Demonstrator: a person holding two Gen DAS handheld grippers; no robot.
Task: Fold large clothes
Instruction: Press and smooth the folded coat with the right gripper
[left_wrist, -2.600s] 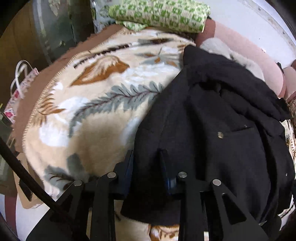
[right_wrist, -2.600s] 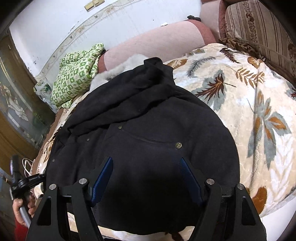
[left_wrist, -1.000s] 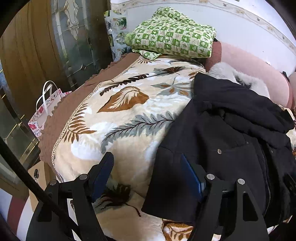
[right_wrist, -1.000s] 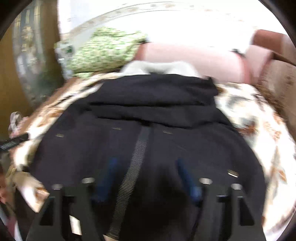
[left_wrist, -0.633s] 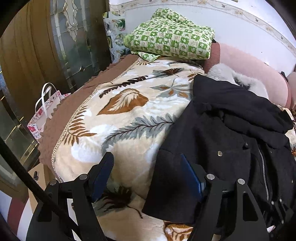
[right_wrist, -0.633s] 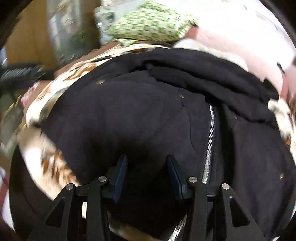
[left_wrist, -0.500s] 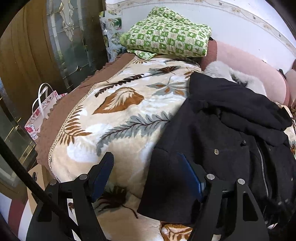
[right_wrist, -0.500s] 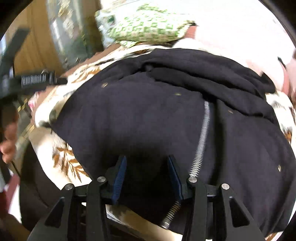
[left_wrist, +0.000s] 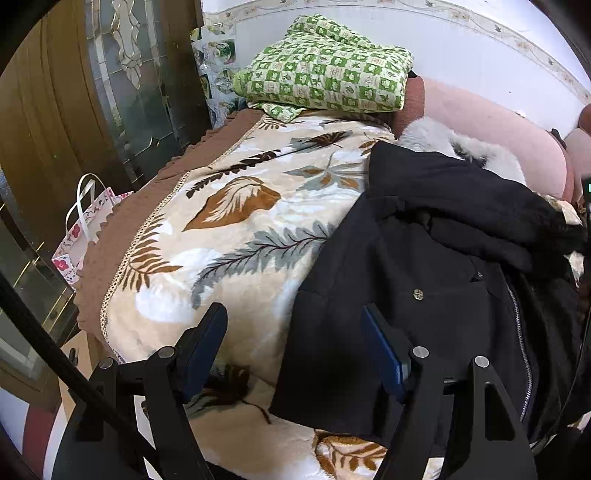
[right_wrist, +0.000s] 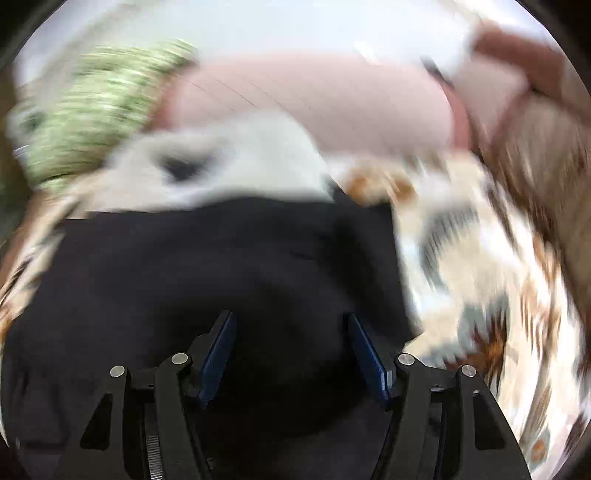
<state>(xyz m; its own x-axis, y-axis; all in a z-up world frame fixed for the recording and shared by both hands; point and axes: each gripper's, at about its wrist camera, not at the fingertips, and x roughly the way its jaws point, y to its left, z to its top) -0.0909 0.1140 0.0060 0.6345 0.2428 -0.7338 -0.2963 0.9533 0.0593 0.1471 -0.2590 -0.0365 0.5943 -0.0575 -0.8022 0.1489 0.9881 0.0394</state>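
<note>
Black, heavy coat (left_wrist: 424, 266) lies rumpled on our plush leaf-print blanket (left_wrist: 229, 236); left hand-held gripper (left_wrist: 295, 347) and right hand-held gripper (right_wrist: 291, 347) both spread, gripping nothing.

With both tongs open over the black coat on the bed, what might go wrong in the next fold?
1. The black coat lies near the blanket's front edge; a pull toward the person may drag it off the bed.
2. The open left tongs straddle the coat's edge and might also pinch blanket.
3. The right tongs view is motion-blurred, so a fast grasp may land badly.
</note>
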